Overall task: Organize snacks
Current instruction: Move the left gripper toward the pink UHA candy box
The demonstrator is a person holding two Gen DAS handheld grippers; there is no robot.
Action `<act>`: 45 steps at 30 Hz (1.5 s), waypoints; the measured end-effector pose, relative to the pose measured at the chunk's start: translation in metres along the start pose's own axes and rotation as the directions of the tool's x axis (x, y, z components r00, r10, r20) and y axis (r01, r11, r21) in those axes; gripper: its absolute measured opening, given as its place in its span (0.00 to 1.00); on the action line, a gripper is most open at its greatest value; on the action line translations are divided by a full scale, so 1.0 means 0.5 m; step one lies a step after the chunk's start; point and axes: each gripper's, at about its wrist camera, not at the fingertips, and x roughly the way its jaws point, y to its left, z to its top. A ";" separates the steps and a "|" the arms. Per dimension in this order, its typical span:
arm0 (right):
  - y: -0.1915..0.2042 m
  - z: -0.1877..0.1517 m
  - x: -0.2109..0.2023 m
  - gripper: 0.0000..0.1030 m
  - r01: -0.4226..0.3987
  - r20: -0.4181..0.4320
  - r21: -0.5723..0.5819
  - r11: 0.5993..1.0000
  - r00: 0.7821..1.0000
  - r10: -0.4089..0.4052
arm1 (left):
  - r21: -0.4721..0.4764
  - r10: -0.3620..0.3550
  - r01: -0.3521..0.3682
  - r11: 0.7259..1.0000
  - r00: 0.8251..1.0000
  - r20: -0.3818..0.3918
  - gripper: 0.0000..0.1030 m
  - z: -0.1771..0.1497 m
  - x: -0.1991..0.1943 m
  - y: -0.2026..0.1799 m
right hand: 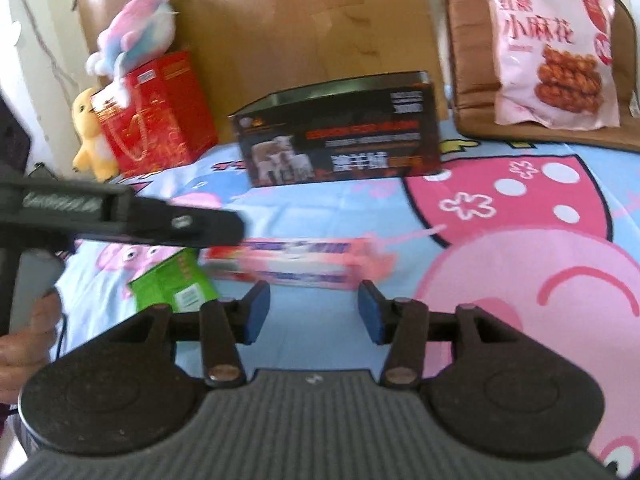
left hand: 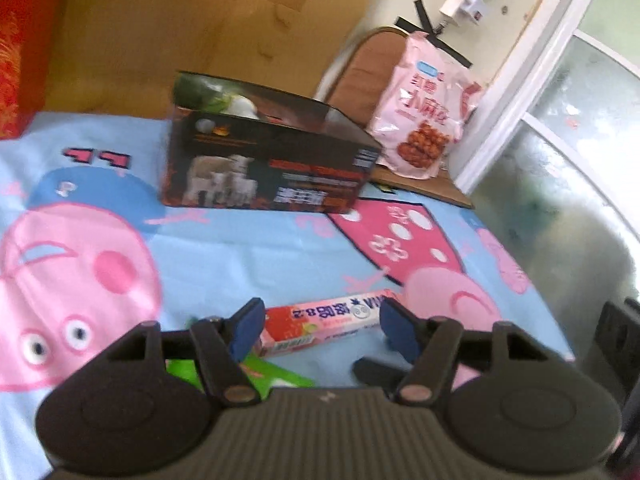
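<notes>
- Low centre of the left wrist view: left gripper (left hand: 322, 330), blue pads spread wide, nothing between them.
- Just beyond its fingertips, long pink strawberry candy box (left hand: 324, 322) lying flat on the cartoon pig blanket (left hand: 224, 240); one end sits close by the left-side pad, contact cannot be told.
- Green packet (left hand: 276, 376) at the bottom centre of that view, partly hidden under the left finger linkage.
- Mid-frame, upper centre: open black box (left hand: 268, 164) with a lamb picture on its side, standing on the blanket. Green and white items show inside it.
- Upper right of the left view: pink snack bag (left hand: 424, 116) leaning upright against a brown cushion (left hand: 360, 76).
- Upper left edge: red gift box (left hand: 24, 52), cut off by the frame.
- Low centre of the right wrist view: right gripper (right hand: 314, 314), jaws apart and holding nothing, over bare blanket.
- Ahead of it, mid-frame, the same pink candy box (right hand: 296, 262), motion-blurred, with the green packet (right hand: 172, 284) to its left.
- Left side of the right view: the other gripper's dark body reaches in above the candy box; a hand (right hand: 28, 344) shows on its handle at the left edge.
- Upper left of the right view: pink-and-blue plush toy (right hand: 136, 32) on top of the red gift box, yellow plush (right hand: 90, 136) beside it.
</notes>
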 end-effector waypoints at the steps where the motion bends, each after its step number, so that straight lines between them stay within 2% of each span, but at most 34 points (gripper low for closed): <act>1: 0.006 -0.003 -0.008 0.49 -0.008 0.006 -0.012 1.000 1.000 0.008 | 0.000 -0.012 0.012 1.000 1.000 -0.005 0.62 0.000 0.002 -0.005; 4: 0.011 -0.027 -0.044 0.50 0.010 0.033 -0.066 0.998 0.999 -0.008 | 0.017 -0.021 0.021 1.000 1.000 -0.006 0.62 -0.001 0.005 -0.025; 8: -0.014 -0.037 -0.072 0.50 0.047 0.046 -0.045 0.998 0.998 -0.044 | 0.018 -0.015 0.014 1.000 0.998 0.059 0.64 0.007 -0.029 -0.035; 12: -0.040 -0.040 -0.078 0.50 0.051 0.044 0.005 0.999 0.998 -0.051 | -0.019 0.022 -0.020 1.000 0.994 0.107 0.66 0.014 -0.071 -0.009; 16: -0.035 -0.048 -0.070 0.50 0.044 0.036 -0.005 0.999 0.998 -0.044 | -0.054 0.062 -0.056 0.997 0.992 0.109 0.67 0.013 -0.094 0.025; 20: -0.030 -0.056 -0.061 0.54 0.033 0.030 -0.023 0.999 0.999 -0.032 | -0.079 0.062 -0.053 0.995 0.992 0.110 0.72 0.000 -0.104 0.047; 24: -0.026 -0.053 -0.054 0.55 0.039 0.038 -0.045 0.998 0.999 -0.037 | -0.081 0.042 -0.035 0.996 0.996 0.084 0.72 -0.007 -0.092 0.056; 31: -0.018 -0.057 -0.045 0.63 0.043 0.060 -0.079 0.996 0.997 -0.039 | -0.083 0.015 -0.011 0.997 0.998 0.055 0.72 -0.011 -0.069 0.059; 39: -0.028 -0.052 -0.042 0.64 0.017 0.064 -0.032 0.999 0.998 -0.015 | -0.111 -0.013 0.015 0.994 1.000 0.018 0.72 -0.013 -0.049 0.069; 42: -0.023 -0.053 -0.041 0.65 0.022 0.065 -0.039 0.999 0.998 -0.020 | -0.093 -0.014 0.014 0.996 1.000 0.003 0.72 -0.016 -0.033 0.056; 45: -0.020 -0.053 -0.040 0.65 0.016 0.063 -0.056 0.998 0.998 -0.012 | -0.083 -0.054 0.053 0.995 0.998 -0.013 0.72 -0.018 -0.020 0.039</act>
